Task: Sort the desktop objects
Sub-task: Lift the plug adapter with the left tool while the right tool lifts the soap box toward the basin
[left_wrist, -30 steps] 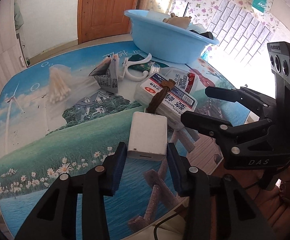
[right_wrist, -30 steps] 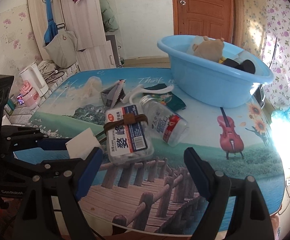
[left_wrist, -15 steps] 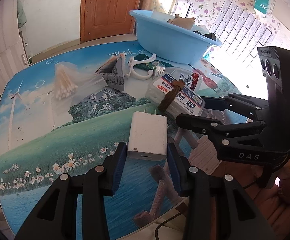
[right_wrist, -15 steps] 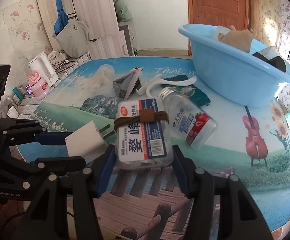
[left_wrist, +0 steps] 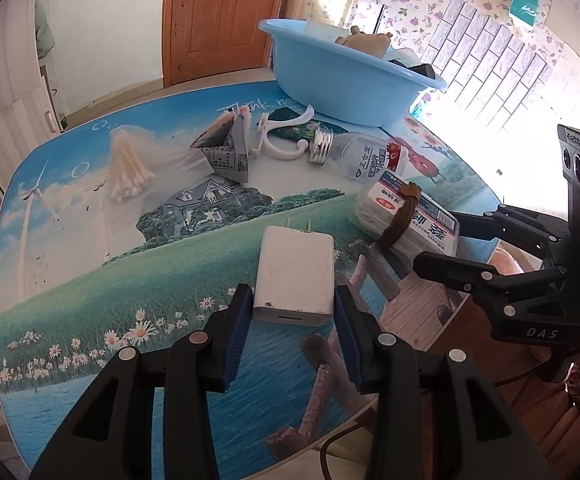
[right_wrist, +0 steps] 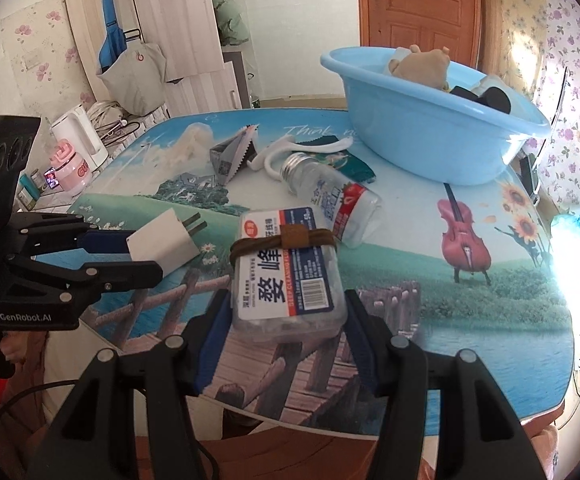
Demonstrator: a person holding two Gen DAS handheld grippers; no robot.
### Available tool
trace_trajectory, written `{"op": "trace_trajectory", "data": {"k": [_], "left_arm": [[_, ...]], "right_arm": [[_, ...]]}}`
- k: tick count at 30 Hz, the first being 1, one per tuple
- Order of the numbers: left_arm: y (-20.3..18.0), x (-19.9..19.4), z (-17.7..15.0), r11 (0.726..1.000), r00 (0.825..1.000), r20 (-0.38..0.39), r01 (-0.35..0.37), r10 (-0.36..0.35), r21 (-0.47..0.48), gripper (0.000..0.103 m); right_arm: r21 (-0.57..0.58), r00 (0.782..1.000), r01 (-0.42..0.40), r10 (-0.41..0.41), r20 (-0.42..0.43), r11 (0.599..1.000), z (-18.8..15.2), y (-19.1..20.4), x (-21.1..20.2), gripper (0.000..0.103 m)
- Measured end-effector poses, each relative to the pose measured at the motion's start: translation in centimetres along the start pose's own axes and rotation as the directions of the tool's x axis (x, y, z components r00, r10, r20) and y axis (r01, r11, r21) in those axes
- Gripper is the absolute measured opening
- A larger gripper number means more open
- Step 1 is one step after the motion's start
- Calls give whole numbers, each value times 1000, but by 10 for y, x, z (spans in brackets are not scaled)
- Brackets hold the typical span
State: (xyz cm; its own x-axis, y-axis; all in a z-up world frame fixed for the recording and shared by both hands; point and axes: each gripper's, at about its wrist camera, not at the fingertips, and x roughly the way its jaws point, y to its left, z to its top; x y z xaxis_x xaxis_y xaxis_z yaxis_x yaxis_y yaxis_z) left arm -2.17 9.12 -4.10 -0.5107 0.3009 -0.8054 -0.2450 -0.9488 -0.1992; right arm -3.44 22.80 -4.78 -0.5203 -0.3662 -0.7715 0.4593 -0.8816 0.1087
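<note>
My left gripper (left_wrist: pixel 294 312) is shut on a white plug adapter (left_wrist: pixel 294 276) and holds it above the table; it also shows in the right wrist view (right_wrist: pixel 163 242). My right gripper (right_wrist: pixel 285 320) is shut on a clear box of floss picks (right_wrist: pixel 287 276) bound with a brown band; the box also shows in the left wrist view (left_wrist: pixel 406 216). A blue basin (right_wrist: pixel 430 128) with a plush toy and dark items stands at the back right of the table (left_wrist: pixel 81 300).
On the table lie a clear bottle (right_wrist: pixel 332 196), a white hook hanger (left_wrist: pixel 285 136), a folded paper packet (left_wrist: pixel 225 152), a bag of cotton swabs (left_wrist: pixel 129 168) and a green packet (right_wrist: pixel 354 164). A kettle (right_wrist: pixel 79 136) stands on a side shelf at the left.
My right gripper moved forward around the floss box and closed on it. My left gripper kept its hold on the adapter and drew back slightly.
</note>
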Motion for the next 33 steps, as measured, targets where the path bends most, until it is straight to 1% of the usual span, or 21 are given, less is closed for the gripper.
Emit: {"op": "trace_trajectory", "data": {"k": [7, 10, 13, 16, 17, 19, 26, 33], "left_arm": [[-3, 4, 4, 1000, 1000, 2, -17, 17, 21, 41], [-5, 7, 7, 999, 1000, 7, -27, 27, 36, 44], [-8, 10, 9, 998, 999, 15, -38, 37, 50, 47], [-9, 12, 10, 997, 999, 19, -51, 50, 65, 47], [-9, 12, 10, 997, 998, 20, -54, 53, 62, 46], [-9, 11, 10, 996, 998, 23, -66, 65, 64, 38], [-6, 6, 8, 996, 997, 30, -69, 67, 56, 38], [-8, -7, 15, 997, 997, 56, -57, 55, 50, 38]], "right_arm": [[1, 1000, -8, 8, 1, 1000, -1, 1, 3, 55], [-7, 1000, -6, 6, -8, 1000, 0, 3, 6, 55], [-15, 1000, 6, -6, -12, 1000, 1, 4, 10, 55], [-25, 1000, 18, -18, -11, 1000, 3, 7, 13, 55], [-26, 1000, 19, -20, -10, 999, 4, 7, 14, 55], [-22, 1000, 18, -18, -7, 1000, 4, 6, 14, 55], [-6, 1000, 16, -16, 9, 1000, 3, 4, 9, 54], [-26, 998, 10, -8, 59, 1000, 10, 10, -7, 53]]}}
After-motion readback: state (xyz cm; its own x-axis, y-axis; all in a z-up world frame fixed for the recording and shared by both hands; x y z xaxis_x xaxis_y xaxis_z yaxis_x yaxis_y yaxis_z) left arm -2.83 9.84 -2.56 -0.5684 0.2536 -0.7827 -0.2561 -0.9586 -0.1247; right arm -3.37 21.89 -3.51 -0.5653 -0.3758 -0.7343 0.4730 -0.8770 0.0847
